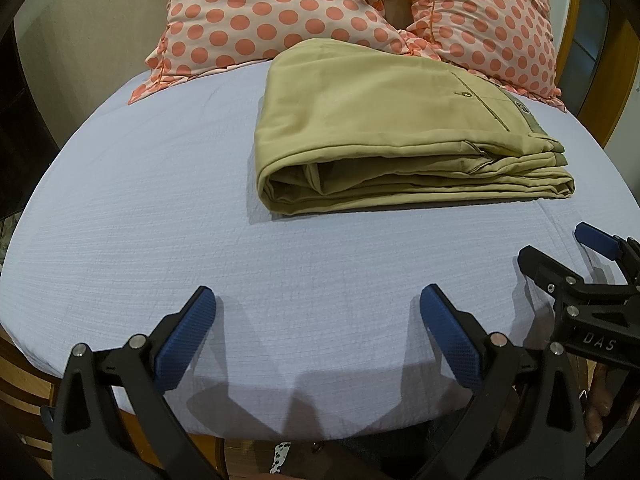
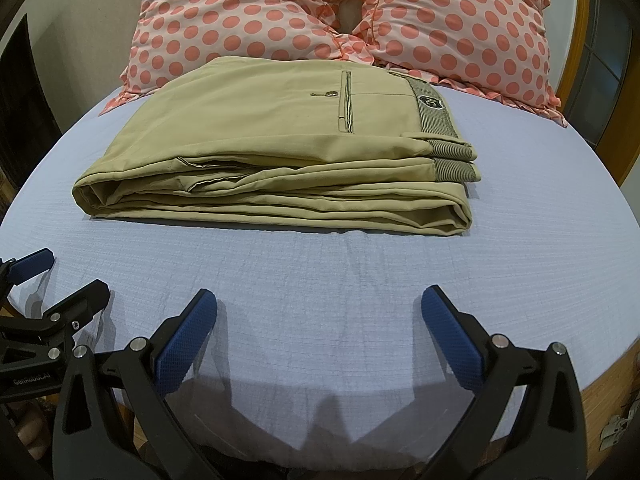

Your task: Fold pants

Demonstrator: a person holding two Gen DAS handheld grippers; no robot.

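Observation:
Khaki pants (image 1: 380, 128) lie folded in a thick rectangular stack on the light blue sheet, back pocket and waistband up; they also show in the right wrist view (image 2: 280, 148). My left gripper (image 1: 318, 300) is open and empty, well in front of the stack near the bed's front edge. My right gripper (image 2: 319, 300) is open and empty, also in front of the stack. The right gripper shows at the right of the left wrist view (image 1: 560, 248); the left gripper shows at the left of the right wrist view (image 2: 68, 272).
Two pink polka-dot pillows (image 1: 256, 20) (image 2: 460, 20) lie at the head of the bed behind the pants. The light blue sheet (image 1: 160, 220) covers the mattress. A wooden bed frame (image 2: 608, 384) shows at the edges.

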